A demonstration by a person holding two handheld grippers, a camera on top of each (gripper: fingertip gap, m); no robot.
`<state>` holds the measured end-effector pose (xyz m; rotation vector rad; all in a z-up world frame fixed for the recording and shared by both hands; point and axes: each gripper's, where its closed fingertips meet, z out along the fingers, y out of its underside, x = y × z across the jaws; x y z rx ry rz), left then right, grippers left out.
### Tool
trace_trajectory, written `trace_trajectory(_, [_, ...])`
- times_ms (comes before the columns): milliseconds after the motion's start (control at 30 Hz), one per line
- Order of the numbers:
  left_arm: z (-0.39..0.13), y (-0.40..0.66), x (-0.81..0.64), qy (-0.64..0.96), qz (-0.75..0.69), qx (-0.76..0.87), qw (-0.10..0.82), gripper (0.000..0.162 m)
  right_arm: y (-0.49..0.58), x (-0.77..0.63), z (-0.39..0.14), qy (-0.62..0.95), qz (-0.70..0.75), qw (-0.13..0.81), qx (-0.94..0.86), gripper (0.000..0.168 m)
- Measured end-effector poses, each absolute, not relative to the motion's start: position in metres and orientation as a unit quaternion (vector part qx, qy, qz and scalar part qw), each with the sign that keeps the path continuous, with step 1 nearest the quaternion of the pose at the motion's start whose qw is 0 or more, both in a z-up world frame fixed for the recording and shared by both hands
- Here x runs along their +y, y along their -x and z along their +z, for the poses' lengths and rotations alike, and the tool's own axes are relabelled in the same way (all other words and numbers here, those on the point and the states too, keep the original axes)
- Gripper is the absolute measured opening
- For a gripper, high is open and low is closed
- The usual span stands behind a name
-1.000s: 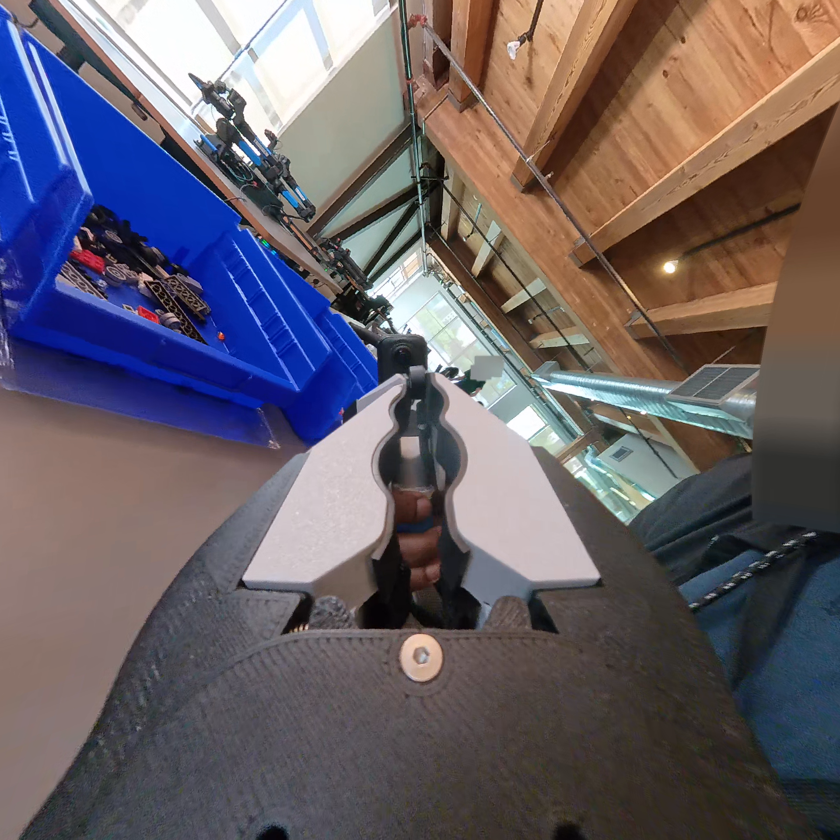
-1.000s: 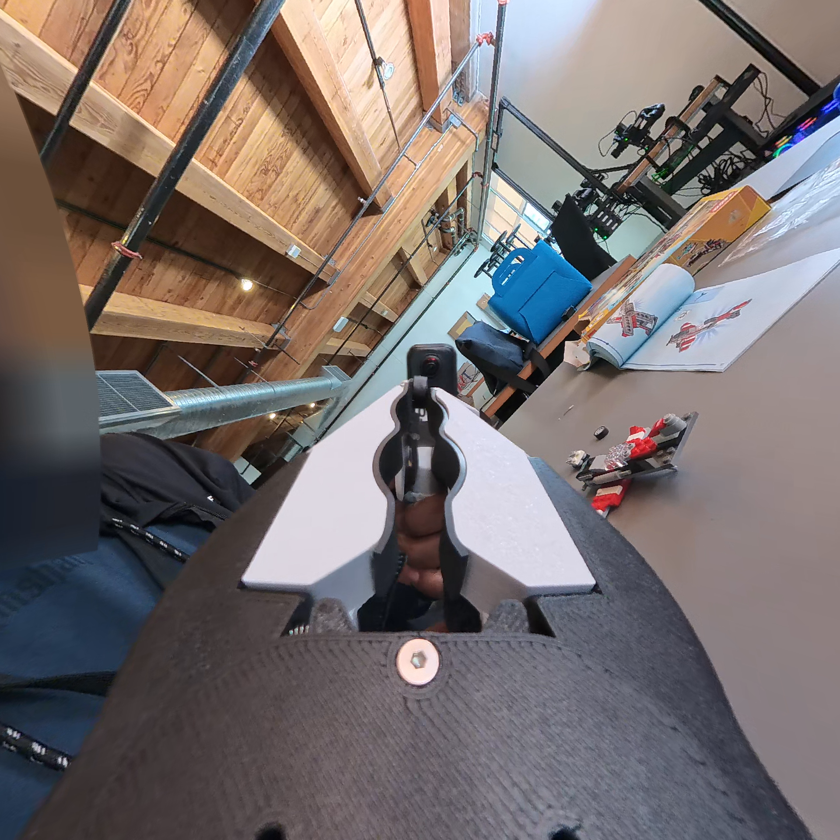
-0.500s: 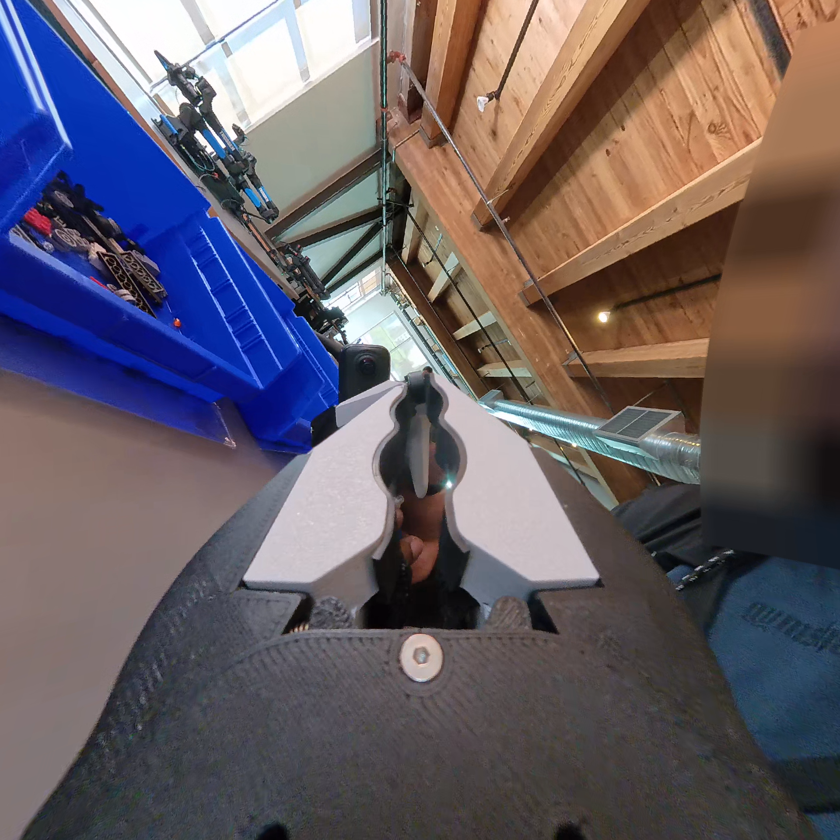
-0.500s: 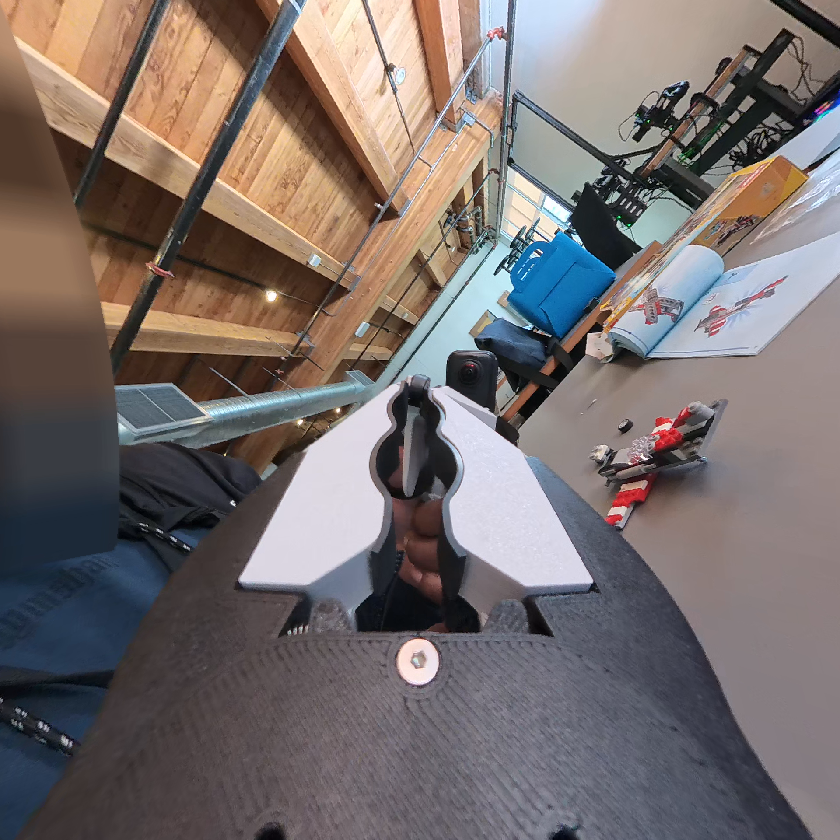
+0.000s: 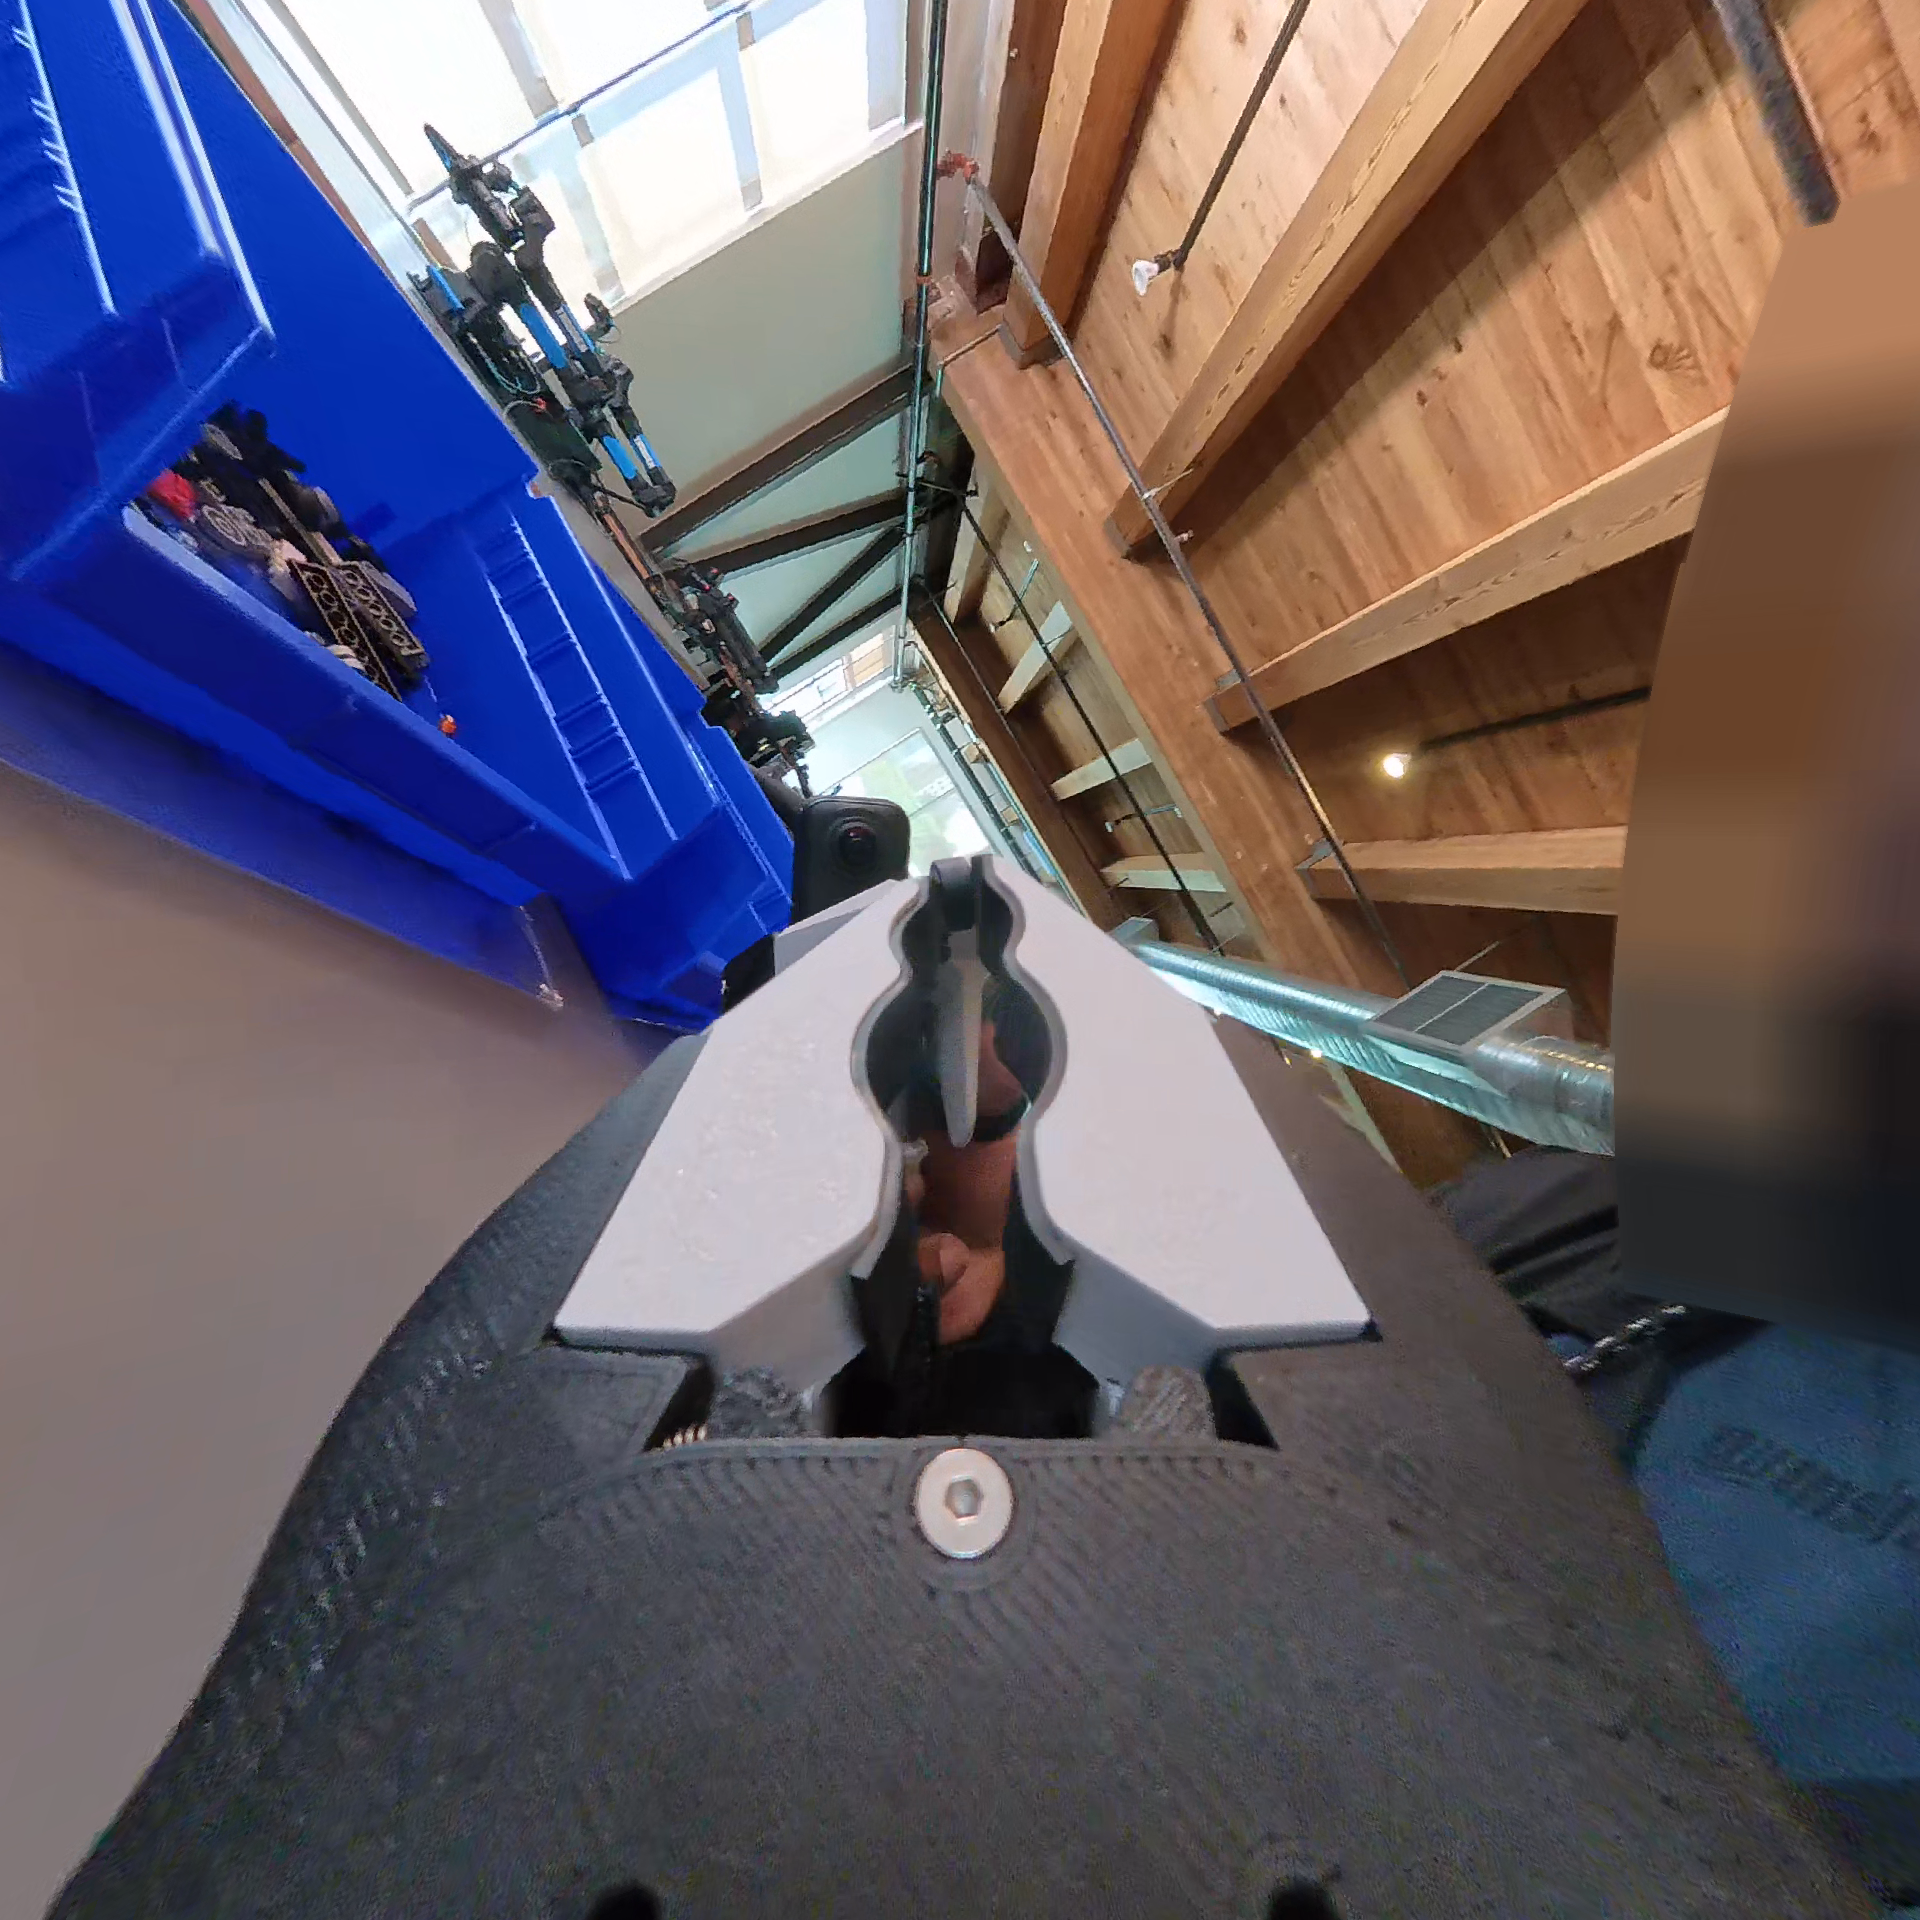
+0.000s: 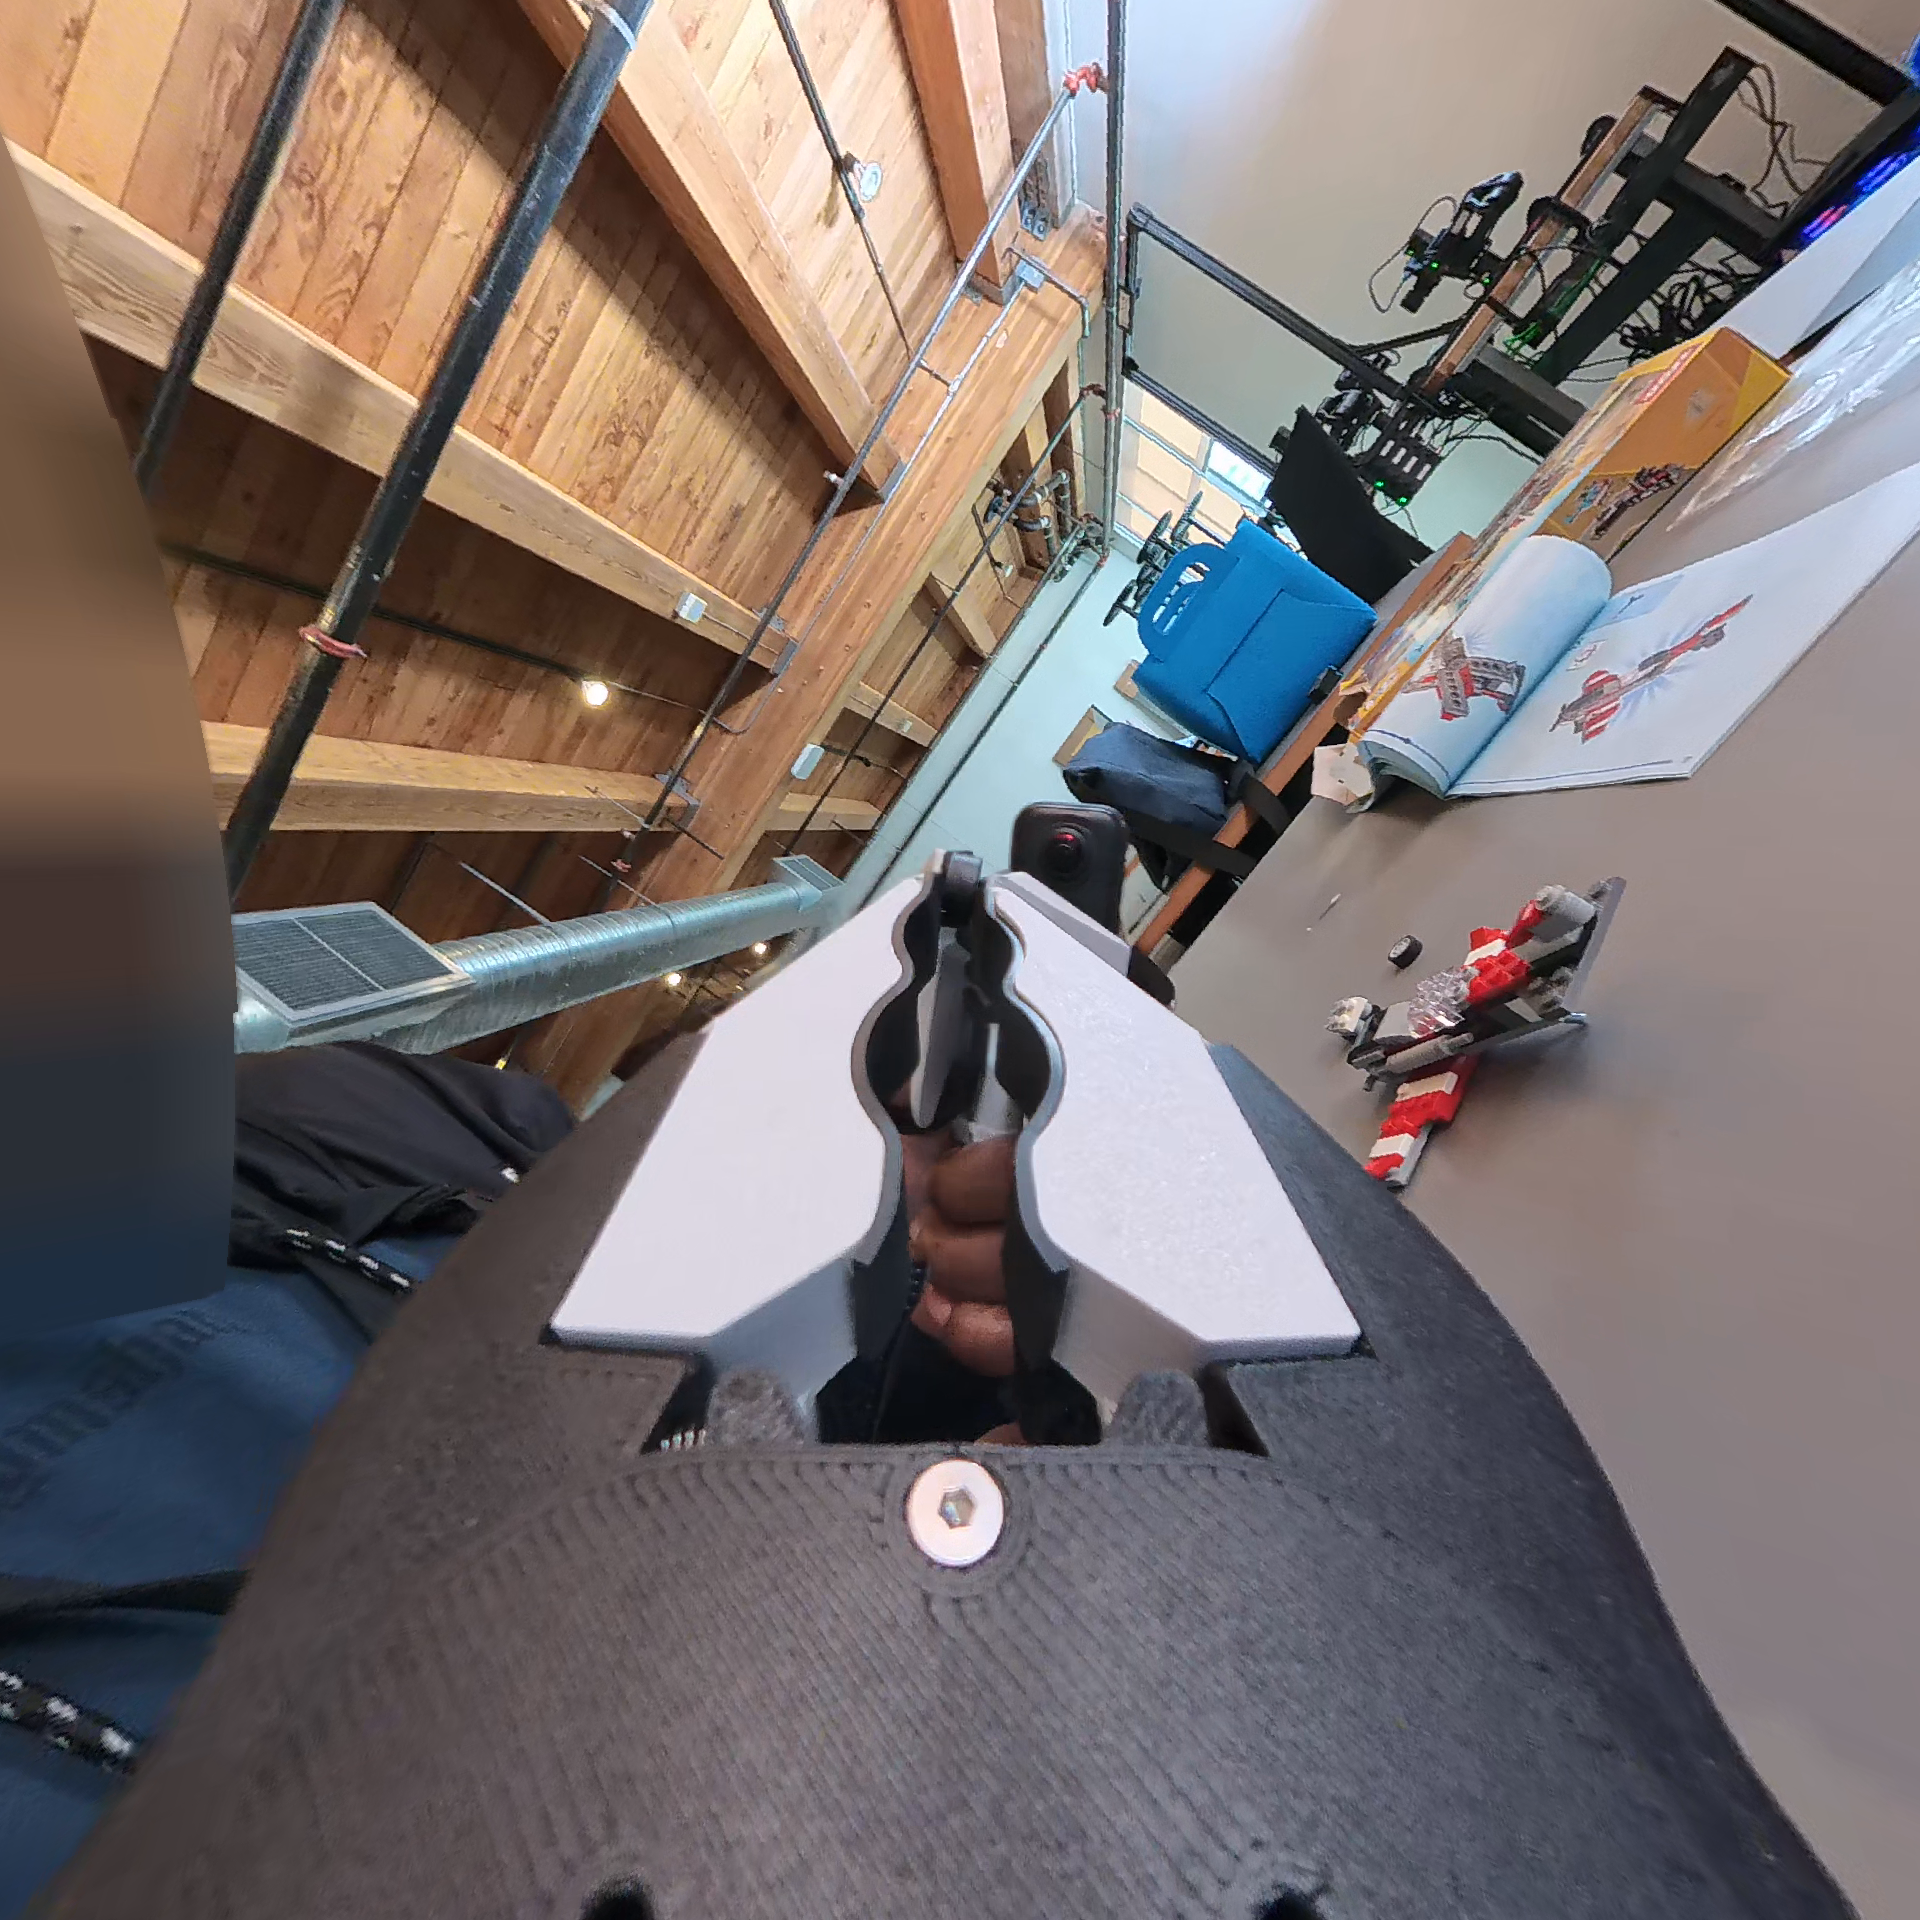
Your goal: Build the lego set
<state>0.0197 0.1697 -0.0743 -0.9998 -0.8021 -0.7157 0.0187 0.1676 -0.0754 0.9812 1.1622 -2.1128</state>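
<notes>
My part-built lego model (image 6: pixel 1465 1023), red, white and grey with a dark plate, lies flat on the grey table (image 6: pixel 1714 1195) in the right wrist view, well off to the right of my right gripper (image 6: pixel 961 883) and apart from it. A small black round piece (image 6: pixel 1405 951) sits just beside the model's far end. Beyond them an open instruction booklet (image 6: pixel 1558 675) lies on the table, and behind that a yellow box (image 6: pixel 1652 436). My right gripper points up and away from the table, grey fingers (image 6: pixel 1122 1143) drawn together at the tips with only a thin dark sliver between; I cannot make out any brick in them. Facing it, nose to nose, is my left gripper (image 5: pixel 961 883), likewise closed tip to tip, nothing visibly held. Each view shows the other tool's round camera lens just past the tips, and a hand (image 5: pixel 961 1195) through the gap behind the fingers. In the left wrist view, blue bins (image 5: pixel 436 582) stand on the table to the left; one holds loose lego pieces (image 5: pixel 312 561), dark, red and grey. Timber ceiling and a silver duct (image 5: pixel 1351 1039) overhead.
</notes>
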Motion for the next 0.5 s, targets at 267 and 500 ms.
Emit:
trace_trajectory(267, [-0.079,-0.017,0.167,0.473,-0.305,-0.381,0.733,0.006,-0.018,0.164,-0.08,-0.369,-0.775,0.24,0.453,0.005])
trace_trajectory(500, [-0.086,-0.019,0.167,0.507,-0.277,-0.378,0.723,0.004,-0.019,0.159,-0.085,-0.367,-0.765,0.215,0.484,0.005])
